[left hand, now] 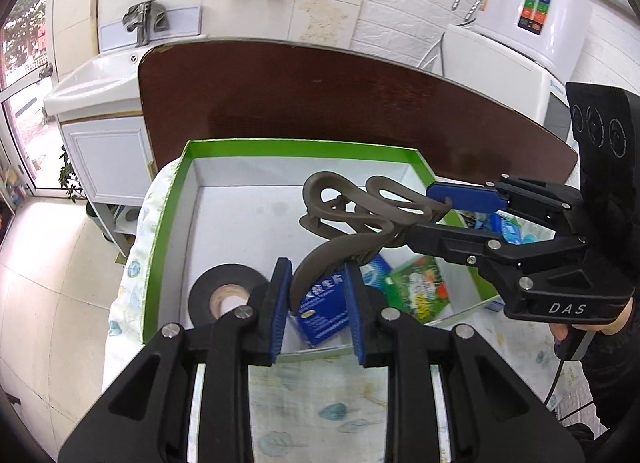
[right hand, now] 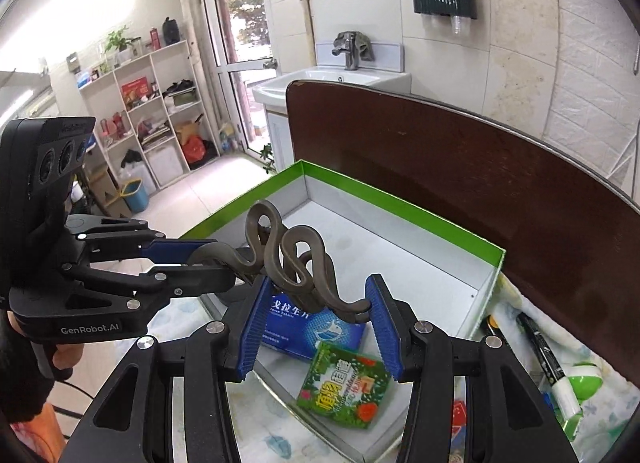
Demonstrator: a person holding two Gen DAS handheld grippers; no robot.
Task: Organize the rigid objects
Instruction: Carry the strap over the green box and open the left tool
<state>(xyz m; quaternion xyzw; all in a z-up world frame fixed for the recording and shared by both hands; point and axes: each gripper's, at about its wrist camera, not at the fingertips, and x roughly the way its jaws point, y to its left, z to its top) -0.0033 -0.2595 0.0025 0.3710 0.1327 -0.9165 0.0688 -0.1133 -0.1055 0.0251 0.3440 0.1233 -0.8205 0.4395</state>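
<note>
Hair claw clip [left hand: 352, 219], dull grey-brown, matte, built of looping wavy bands with open gaps between them; teeth partly visible under the loops. It hangs in the air above the open box [left hand: 168, 223], between the two grippers, not touching the box floor. One curved end-tab of the clip dips between the blue pads of the left gripper [left hand: 318, 305]; the jaws stand at a narrow gap, the tab lying against the left pad, and whether the right pad touches it I cannot tell. Other end of the clip reaches the right gripper [right hand: 316, 327]: in the right wrist view its tip rests against the inner face of one pad while the jaws stand fairly wide; grip not certain from either view. Box is shallow, white inside with green rim and outer walls. On its floor: a roll of black tape [left hand: 224, 295] lying flat, a blue medicine carton [right hand: 312, 327] and a small green packet [right hand: 346, 387] just beside the carton. Box sits on a pale cloth with leaf print [left hand: 320, 403]. Outside the box, on the cloth, a black marker [right hand: 540, 347] and a green-and-white item [right hand: 580, 383]. Dark brown board [right hand: 460, 167] stands behind the box; a washbasin [right hand: 320, 83] with tap behind that.
</note>
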